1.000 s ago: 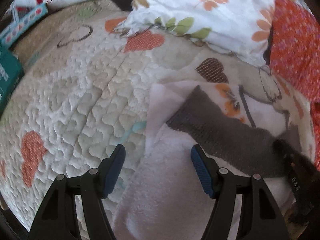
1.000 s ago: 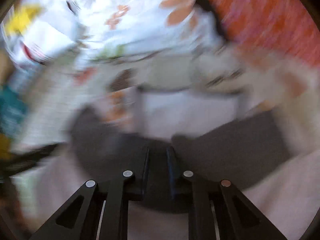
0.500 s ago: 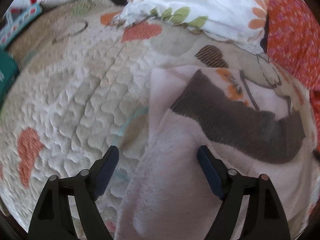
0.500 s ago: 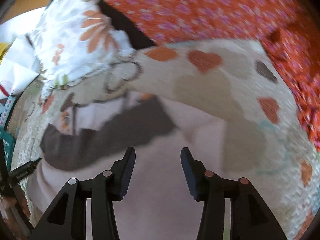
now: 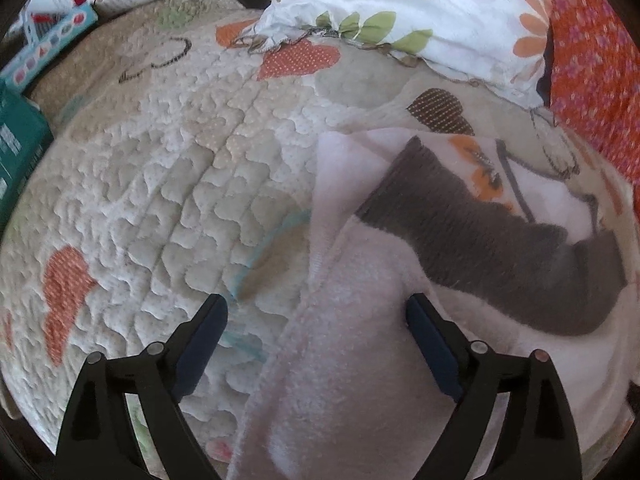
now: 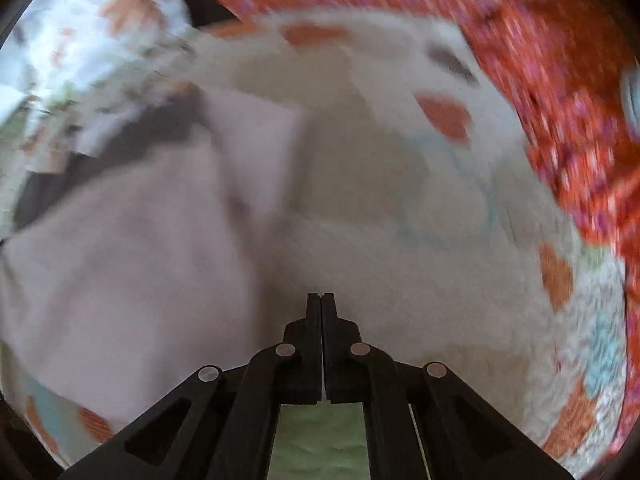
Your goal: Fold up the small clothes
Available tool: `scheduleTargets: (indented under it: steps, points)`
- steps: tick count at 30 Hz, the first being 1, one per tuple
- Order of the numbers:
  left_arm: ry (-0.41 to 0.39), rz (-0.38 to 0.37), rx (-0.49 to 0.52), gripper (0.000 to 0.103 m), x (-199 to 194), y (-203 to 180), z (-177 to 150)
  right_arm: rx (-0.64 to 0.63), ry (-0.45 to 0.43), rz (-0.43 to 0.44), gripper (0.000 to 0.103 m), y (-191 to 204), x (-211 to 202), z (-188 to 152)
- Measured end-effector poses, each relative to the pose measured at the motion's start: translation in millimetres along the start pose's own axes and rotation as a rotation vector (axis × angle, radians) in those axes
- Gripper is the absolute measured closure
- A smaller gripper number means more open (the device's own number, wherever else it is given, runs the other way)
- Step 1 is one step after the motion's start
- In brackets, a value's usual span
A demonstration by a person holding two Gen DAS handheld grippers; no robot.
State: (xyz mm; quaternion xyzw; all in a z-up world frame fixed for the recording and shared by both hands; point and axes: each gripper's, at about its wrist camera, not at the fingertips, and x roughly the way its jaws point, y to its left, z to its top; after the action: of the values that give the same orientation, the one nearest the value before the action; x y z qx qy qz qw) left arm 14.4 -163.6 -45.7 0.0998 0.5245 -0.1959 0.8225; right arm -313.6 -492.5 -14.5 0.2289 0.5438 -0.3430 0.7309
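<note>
The quilted bedspread fills most of my left view, cream with orange heart patches, and it shows again, blurred, in my right view. At its far edge lies a white pillow printed with orange flowers and green leaves, and to the right of that an orange-red flowered fabric, which also curves round the right side of my right view. A teal box sits at the left edge of the bedspread.

The small garment, pale pink and fleecy with a dark grey band across it, lies on the right half of the bedspread, its near part folded over. In my right view it shows as a pale pink mass on the left, too blurred for detail.

My left tongs stand wide apart over the garment's left edge, one blue pad above the bedspread, the other above the fleece. My right tongs are pressed together with nothing between them, just beside the garment's right edge.
</note>
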Motion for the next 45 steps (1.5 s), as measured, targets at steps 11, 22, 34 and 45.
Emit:
scheduleTargets:
  steps: [11, 22, 34, 45]
  points:
    - [-0.053, 0.269, 0.033, 0.018, -2, 36, 13, 0.114, -0.13, 0.131, 0.078, -13, -39, 13]
    - [-0.132, -0.218, 0.015, 0.027, -10, -3, 65, 0.047, -0.174, 0.218, 0.069, 60, -65, 18]
    - [-0.12, 0.007, -0.003, 0.099, 5, -23, 88, -0.038, -0.152, 0.161, 0.068, 76, -43, 27]
    - [-0.133, 0.04, -0.006, 0.056, -6, -10, 76, -0.003, -0.167, 0.166, 0.068, 60, -46, 27]
